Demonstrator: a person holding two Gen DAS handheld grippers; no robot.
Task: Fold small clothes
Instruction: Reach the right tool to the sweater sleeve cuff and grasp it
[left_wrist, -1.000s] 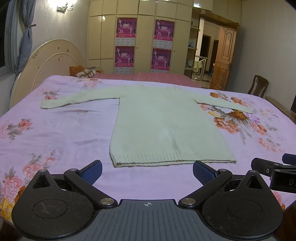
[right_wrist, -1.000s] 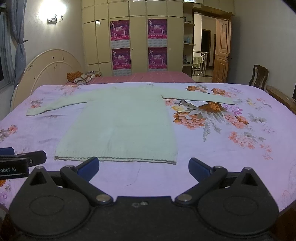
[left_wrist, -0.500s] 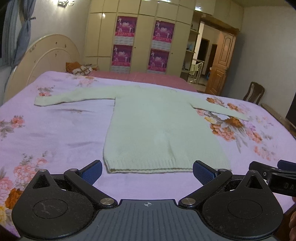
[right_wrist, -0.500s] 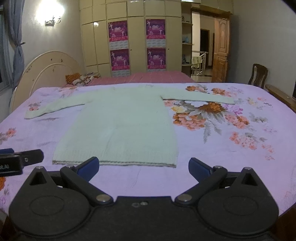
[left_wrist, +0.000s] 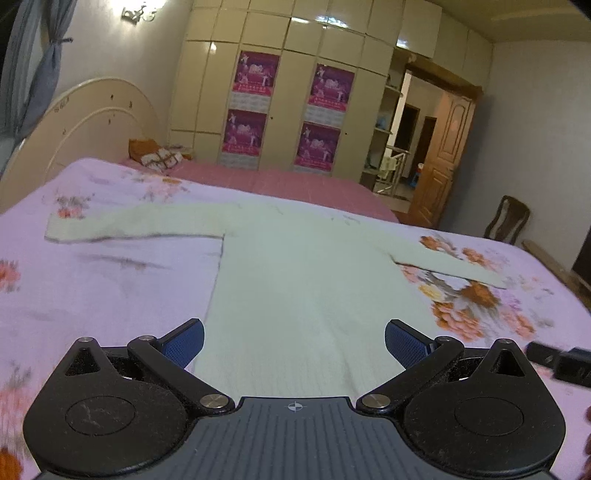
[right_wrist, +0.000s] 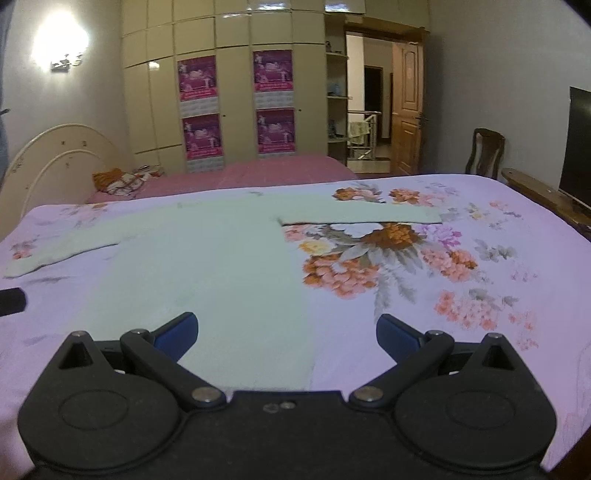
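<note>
A bed (left_wrist: 110, 280) covered by a lilac bedspread (right_wrist: 480, 258) printed with orange and pink flowers carried a pale green knitted sweater (left_wrist: 295, 295). The sweater lay flat with both sleeves spread out to the sides, its hem toward the cameras. Beyond the bedspread, a pink sheet (right_wrist: 258, 171) was exposed, with a bundle of orange and patterned cloth (left_wrist: 159, 155) near the cream headboard (left_wrist: 92, 129).

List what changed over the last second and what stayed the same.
Both grippers moved forward over the sweater's hem: the left gripper and right gripper now have the pale green sweater between their open fingers. Nothing was gripped. The sweater stays flat, sleeves spread, on the floral bedsheet.
</note>
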